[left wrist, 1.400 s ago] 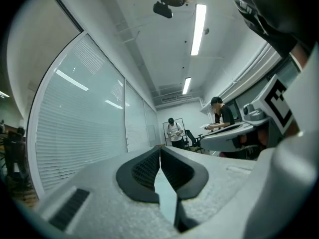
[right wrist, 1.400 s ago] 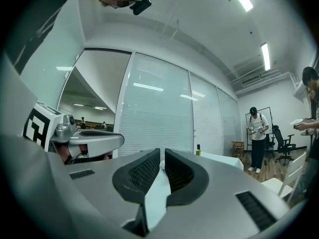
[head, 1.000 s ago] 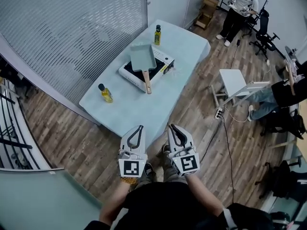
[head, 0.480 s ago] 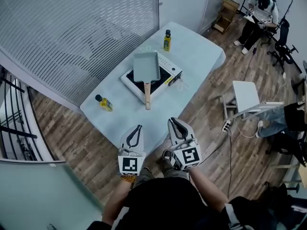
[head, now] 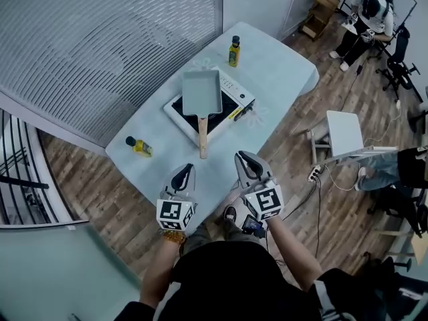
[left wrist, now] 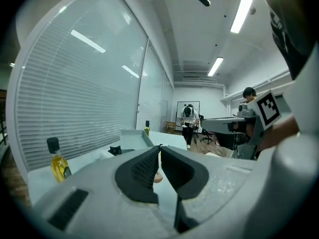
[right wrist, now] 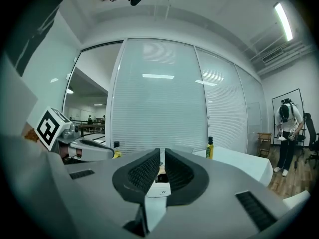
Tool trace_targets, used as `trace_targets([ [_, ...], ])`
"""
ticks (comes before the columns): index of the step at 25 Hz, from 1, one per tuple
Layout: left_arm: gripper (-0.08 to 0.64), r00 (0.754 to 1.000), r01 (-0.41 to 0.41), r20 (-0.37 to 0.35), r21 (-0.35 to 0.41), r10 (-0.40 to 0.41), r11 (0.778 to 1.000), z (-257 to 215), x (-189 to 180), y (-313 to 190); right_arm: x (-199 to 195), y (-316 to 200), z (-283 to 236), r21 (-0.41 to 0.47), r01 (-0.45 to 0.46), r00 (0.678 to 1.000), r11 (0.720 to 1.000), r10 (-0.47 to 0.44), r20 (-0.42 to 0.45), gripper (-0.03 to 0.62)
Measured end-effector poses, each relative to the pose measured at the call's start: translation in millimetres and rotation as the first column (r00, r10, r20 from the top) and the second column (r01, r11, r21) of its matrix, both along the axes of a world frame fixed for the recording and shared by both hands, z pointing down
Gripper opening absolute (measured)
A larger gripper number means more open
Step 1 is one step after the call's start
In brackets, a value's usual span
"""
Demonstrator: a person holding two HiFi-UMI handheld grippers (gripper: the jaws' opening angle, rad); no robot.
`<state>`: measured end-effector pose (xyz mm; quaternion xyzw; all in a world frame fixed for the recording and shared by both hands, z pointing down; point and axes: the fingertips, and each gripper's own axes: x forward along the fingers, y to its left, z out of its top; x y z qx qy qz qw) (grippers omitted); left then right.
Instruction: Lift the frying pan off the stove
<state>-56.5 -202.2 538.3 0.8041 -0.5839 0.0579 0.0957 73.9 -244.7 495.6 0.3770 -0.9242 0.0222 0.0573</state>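
A rectangular grey-green frying pan (head: 202,91) sits on a white portable stove (head: 237,100) on a pale blue table (head: 281,72). Its wooden handle (head: 201,138) points toward me. Both grippers hover side by side at the table's near edge, short of the handle's end. My left gripper (head: 186,168) is shut and holds nothing; the right gripper (head: 239,156) is likewise shut and bare. Past the left gripper's (left wrist: 160,148) closed jaws, the left gripper view shows the pan (left wrist: 133,136). The right gripper's (right wrist: 162,152) jaws point at the stove front (right wrist: 159,188).
Yellow oil bottles stand on the table: one at the far end (head: 234,51), one at the left edge (head: 138,146). A glass wall with blinds (head: 107,39) runs along the left. A white stool (head: 344,131) and a standing person (head: 371,12) are to the right.
The table has come closer and both grippers have moved forward over its near edge. The left gripper has sunk and rolled a little. Both stay shut.
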Motion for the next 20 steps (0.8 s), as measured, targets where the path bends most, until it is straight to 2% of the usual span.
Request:
trace_targets([
  [3,0.025,0.997,-0.046,-0.068,-0.069,0.041,0.997,19.6,-3.7,-17.4,0.0,-16.0,3.6,-0.009,-0.006,1.000,1.000,0.006,-0.022,0.012],
  [5,0.026,0.986,-0.095,-0.147,-0.135,0.074,0.986,36.9,-5.4,-28.3,-0.7,-25.5,6.0,-0.019,-0.025,0.999,0.999,0.025,-0.031,0.012],
  [7,0.039,0.965,-0.148,-0.243,-0.199,0.098,0.969,53.4,-7.1,-38.2,-2.8,-33.8,7.2,-0.031,-0.049,0.998,0.998,0.048,-0.030,0.012],
  [10,0.137,0.920,-0.231,-0.374,-0.267,0.120,0.935,73.7,-7.4,-48.9,-5.6,-43.1,14.9,-0.052,-0.070,0.997,0.996,0.068,-0.037,0.013],
  [11,0.144,0.899,-0.251,-0.422,-0.281,0.116,0.926,78.8,-7.8,-52.3,-4.4,-46.2,18.8,-0.064,-0.078,0.996,0.995,0.076,-0.038,0.013],
  [13,0.149,0.838,-0.296,-0.537,-0.304,0.094,0.906,87.3,-8.8,-60.2,-1.0,-52.7,28.3,-0.106,-0.094,0.995,0.990,0.090,-0.044,0.012],
  [16,0.161,0.698,-0.357,-0.716,-0.339,0.008,0.870,101.4,-12.2,-72.4,-1.7,-61.8,41.4,-0.165,-0.065,0.998,0.984,0.062,-0.024,0.013],
  [18,0.161,0.615,-0.404,-0.788,-0.345,-0.027,0.847,103.7,-9.1,-78.4,-5.6,-67.2,49.7,-0.220,-0.009,0.999,0.976,0.017,0.036,0.014],
  [20,0.170,0.567,-0.452,-0.823,-0.345,-0.033,0.823,106.5,-4.0,-80.8,-11.1,-73.2,56.2,-0.280,0.047,0.995,0.959,-0.021,0.098,0.014],
])
